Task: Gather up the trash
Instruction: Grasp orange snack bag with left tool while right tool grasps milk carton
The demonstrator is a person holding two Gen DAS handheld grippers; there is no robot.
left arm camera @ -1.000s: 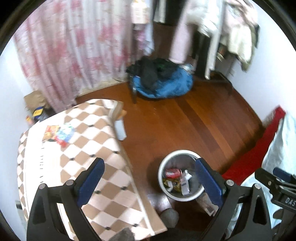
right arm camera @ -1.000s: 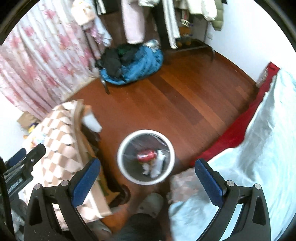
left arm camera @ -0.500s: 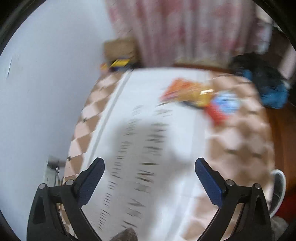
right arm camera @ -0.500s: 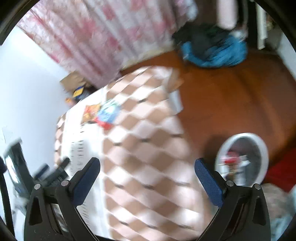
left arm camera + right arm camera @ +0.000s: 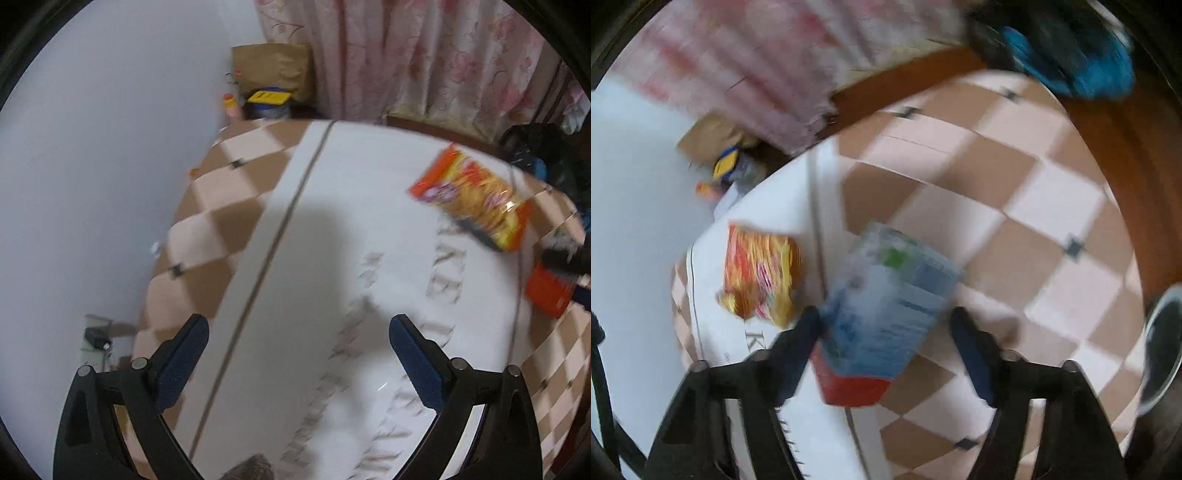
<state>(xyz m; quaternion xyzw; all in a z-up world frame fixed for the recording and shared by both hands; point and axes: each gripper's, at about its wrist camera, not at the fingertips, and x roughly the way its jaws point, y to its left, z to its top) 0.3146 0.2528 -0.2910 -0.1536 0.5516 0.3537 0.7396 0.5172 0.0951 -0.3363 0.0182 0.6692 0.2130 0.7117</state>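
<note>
Trash on the table comes as two crinkled foil packets: an orange-and-yellow snack bag (image 5: 761, 275), flat and glossy, and a blue-and-white wrapper (image 5: 886, 306) with a red end, lying just beside it on the right. In the right wrist view, which is heavily blurred, the blue-and-white wrapper sits between the fingers of the right gripper (image 5: 884, 326), whose jaws are spread wider than the packet; whether the pads touch it cannot be told. The left gripper (image 5: 297, 338) hangs with its jaws wide apart and nothing between them, over the white lettered band of the tablecloth (image 5: 236, 199), a smooth sheet with tan and cream checks. The rounded white rim of a bin (image 5: 1160, 343) shows at the table's right edge.
</note>
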